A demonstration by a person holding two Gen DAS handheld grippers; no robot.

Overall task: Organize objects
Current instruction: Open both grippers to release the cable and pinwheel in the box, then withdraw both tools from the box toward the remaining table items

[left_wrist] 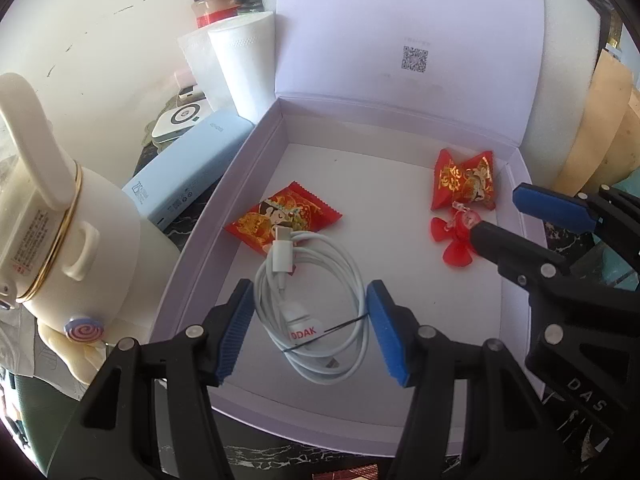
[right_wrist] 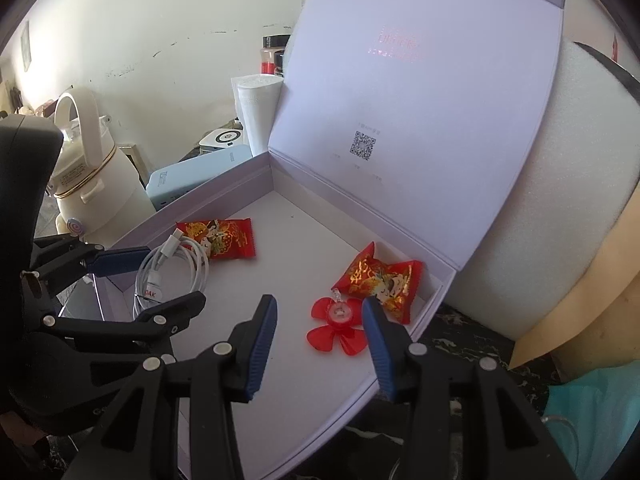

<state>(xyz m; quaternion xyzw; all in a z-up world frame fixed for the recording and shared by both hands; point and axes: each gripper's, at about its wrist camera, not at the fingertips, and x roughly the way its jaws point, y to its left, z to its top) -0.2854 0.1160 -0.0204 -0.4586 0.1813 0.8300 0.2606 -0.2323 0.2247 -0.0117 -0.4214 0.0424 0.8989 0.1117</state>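
An open white box (left_wrist: 256, 140) (right_wrist: 224, 184) holds a coiled white cable (left_wrist: 316, 312) (right_wrist: 176, 264), two red candy packets (left_wrist: 284, 216) (left_wrist: 464, 180) (right_wrist: 220, 236) (right_wrist: 380, 276) and a red plastic propeller (left_wrist: 452, 240) (right_wrist: 336, 328). My left gripper (left_wrist: 310, 330) (right_wrist: 136, 280) is open, its jaws on either side of the cable just above it. My right gripper (right_wrist: 320, 346) (left_wrist: 500, 216) is open over the propeller, near the box's right wall.
The box lid (left_wrist: 400, 28) stands upright at the back. Left of the box are a cream kettle (left_wrist: 60, 216), a light blue power bank (left_wrist: 188, 176), a paper roll (left_wrist: 244, 64), a small white device (left_wrist: 180, 120) and jars (left_wrist: 212, 4). White foam (right_wrist: 540, 184) stands right.
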